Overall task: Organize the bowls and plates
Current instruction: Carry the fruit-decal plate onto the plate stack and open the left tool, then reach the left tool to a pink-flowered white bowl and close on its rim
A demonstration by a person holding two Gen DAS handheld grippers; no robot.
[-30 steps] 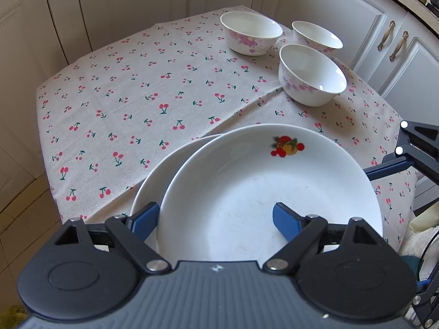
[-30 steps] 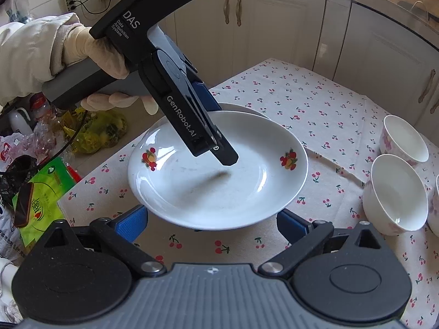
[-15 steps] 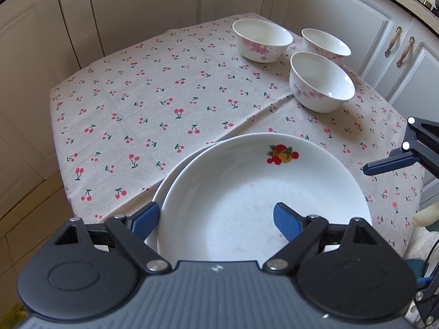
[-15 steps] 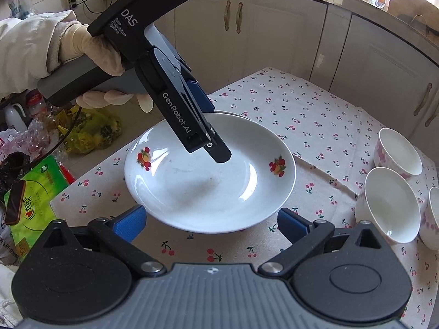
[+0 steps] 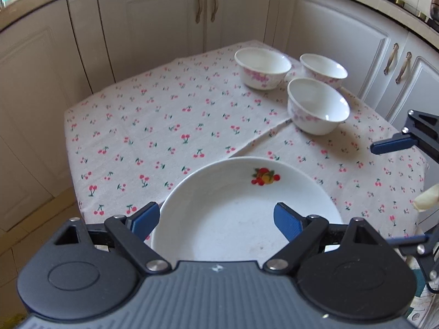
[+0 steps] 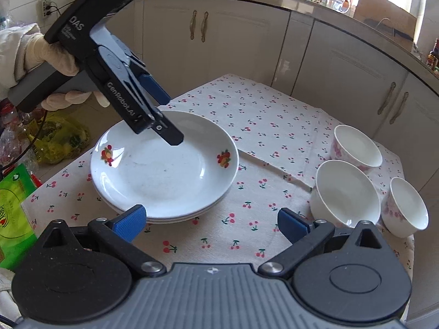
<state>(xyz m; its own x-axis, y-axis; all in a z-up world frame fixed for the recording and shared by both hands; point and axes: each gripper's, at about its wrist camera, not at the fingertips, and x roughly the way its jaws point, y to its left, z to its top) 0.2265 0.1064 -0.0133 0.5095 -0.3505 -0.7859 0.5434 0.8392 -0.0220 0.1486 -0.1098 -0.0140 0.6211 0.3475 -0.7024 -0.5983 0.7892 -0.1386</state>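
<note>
Left wrist — gripper (image 5: 216, 220) agape, empty.

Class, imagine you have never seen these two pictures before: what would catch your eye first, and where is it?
First, the stack of white plates with fruit motifs, at the near left edge of the cherry-print tablecloth. The left claw hangs open just over the top plate, in a gloved hand. To the right, three white bowls with pink flowers cluster together.
</note>
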